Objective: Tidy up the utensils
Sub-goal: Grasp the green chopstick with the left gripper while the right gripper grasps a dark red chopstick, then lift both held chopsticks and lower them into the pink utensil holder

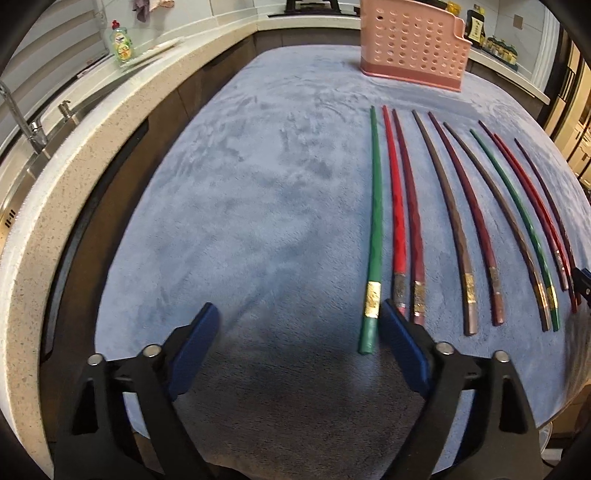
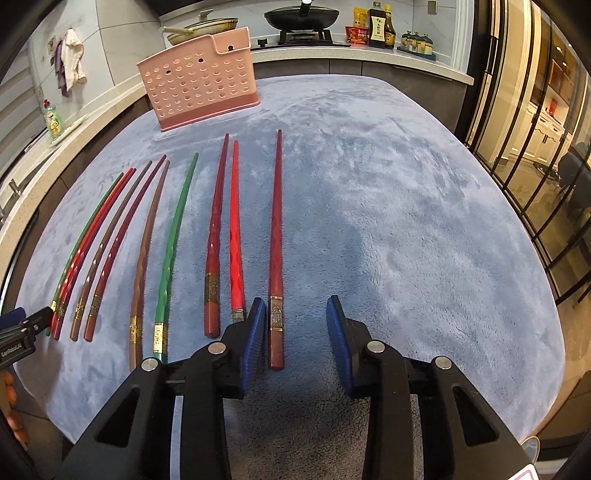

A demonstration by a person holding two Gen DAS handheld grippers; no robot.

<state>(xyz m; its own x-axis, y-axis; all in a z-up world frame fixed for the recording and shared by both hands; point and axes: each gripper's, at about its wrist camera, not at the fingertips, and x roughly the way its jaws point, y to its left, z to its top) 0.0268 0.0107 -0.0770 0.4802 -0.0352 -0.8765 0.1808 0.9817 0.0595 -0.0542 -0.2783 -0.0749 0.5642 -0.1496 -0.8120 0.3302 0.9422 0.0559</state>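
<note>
Several chopsticks in green, red, maroon and brown lie side by side on a blue-grey plush cloth (image 1: 258, 184). My left gripper (image 1: 298, 306) is open. The near end of the leftmost green chopstick (image 1: 373, 240) lies just inside its right finger (image 1: 400, 339), and the left finger stands far off. In the right wrist view my right gripper (image 2: 296, 301) is open around the rightmost dark red chopstick (image 2: 275, 240). That stick lies close beside the left finger (image 2: 253, 332), with a gap to the right one. A pink perforated holder (image 1: 413, 44) (image 2: 199, 81) stands upright at the far side of the cloth.
A speckled counter (image 1: 92, 155) with a sink and tap curves along the left, with a green soap bottle (image 1: 122, 40) on it. Behind the cloth (image 2: 406, 221) are a stove with a black pan (image 2: 301, 16) and sauce bottles (image 2: 380, 26). Glass doors (image 2: 535, 147) stand at the right.
</note>
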